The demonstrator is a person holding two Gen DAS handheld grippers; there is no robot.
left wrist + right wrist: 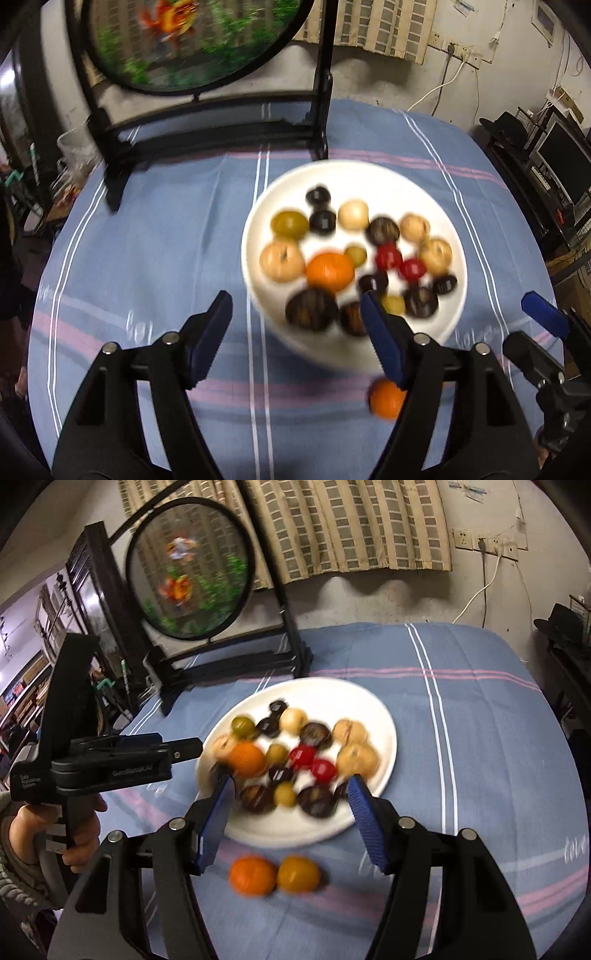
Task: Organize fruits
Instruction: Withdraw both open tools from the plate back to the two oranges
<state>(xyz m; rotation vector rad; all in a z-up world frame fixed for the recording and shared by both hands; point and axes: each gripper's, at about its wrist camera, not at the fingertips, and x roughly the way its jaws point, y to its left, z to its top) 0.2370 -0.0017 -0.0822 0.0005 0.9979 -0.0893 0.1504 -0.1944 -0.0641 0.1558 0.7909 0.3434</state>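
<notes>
Left gripper (297, 321): fingers spread wide, nothing between them; hangs above the cloth at the plate's near-left edge.
Right gripper (291, 805): fingers spread wide, empty; poised over the plate's near rim.
White plate (376, 709): just ahead of both grippers; holds mixed small fruits, dark, tan, green and red, blurred.
Orange on plate (330, 270): ahead of left gripper, among the fruits.
Loose orange (252, 875): on the cloth below the right gripper, touching a yellow-orange fruit (298, 873).
Striped blue cloth (155, 236): under everything.
Round fish picture on black stand (188, 568): far side, beyond the plate.
</notes>
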